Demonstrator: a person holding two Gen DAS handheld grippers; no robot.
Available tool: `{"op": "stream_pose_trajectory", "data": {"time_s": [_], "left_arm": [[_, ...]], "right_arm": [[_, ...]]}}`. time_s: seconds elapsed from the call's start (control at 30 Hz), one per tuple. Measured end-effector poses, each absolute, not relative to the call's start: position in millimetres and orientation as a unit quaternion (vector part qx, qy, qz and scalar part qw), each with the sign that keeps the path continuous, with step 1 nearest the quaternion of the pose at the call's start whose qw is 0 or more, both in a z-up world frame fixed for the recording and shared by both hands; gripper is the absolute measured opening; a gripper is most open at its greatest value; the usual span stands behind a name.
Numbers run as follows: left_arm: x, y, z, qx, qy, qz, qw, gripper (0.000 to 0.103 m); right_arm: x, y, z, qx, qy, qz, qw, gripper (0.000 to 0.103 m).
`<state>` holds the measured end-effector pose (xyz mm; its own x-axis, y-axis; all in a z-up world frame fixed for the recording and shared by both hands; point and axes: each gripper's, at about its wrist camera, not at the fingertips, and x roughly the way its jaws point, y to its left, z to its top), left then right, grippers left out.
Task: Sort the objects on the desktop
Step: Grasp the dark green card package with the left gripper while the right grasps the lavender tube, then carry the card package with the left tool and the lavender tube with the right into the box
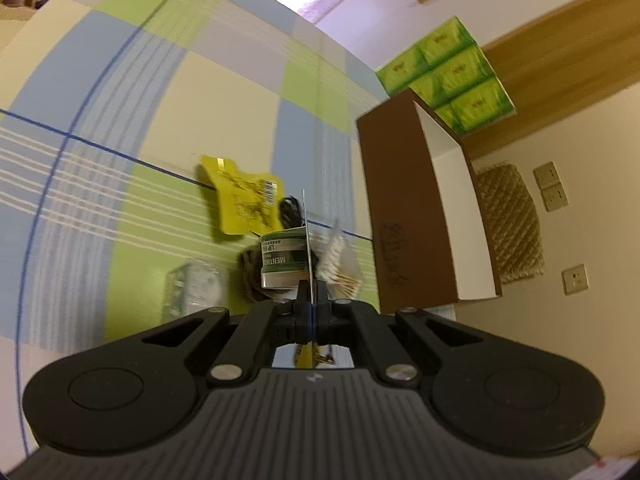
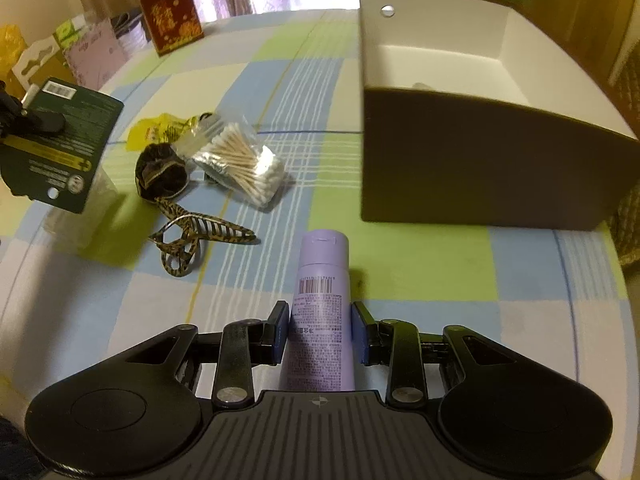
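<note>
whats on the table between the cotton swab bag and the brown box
Nothing: in the right wrist view only bare checked tablecloth lies between the cotton swab bag and the brown box.

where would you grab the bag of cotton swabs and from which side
Take the bag of cotton swabs across the bundle's middle, coming down from above, jaws square to the sticks. It lies flat on the tablecloth with sticks running lengthwise, so the narrow width fits between pads. The dark scrunchie sits close at its left, so I'd approach from the open right side.
</note>
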<state>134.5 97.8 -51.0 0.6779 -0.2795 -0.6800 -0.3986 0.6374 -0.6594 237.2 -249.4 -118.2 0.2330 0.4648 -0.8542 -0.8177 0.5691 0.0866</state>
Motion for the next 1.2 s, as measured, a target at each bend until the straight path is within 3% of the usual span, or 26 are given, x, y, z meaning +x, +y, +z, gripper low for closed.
{"op": "stream_pose_trajectory", "data": {"time_s": [1.2], "left_arm": [[269.4,-14.8,28.5,-0.349,0.364,-0.094,0.858,0.000]], "right_arm": [[322.7,-285.7,0.0,-0.151,0.335,0.441,0.819,0.030]]}}
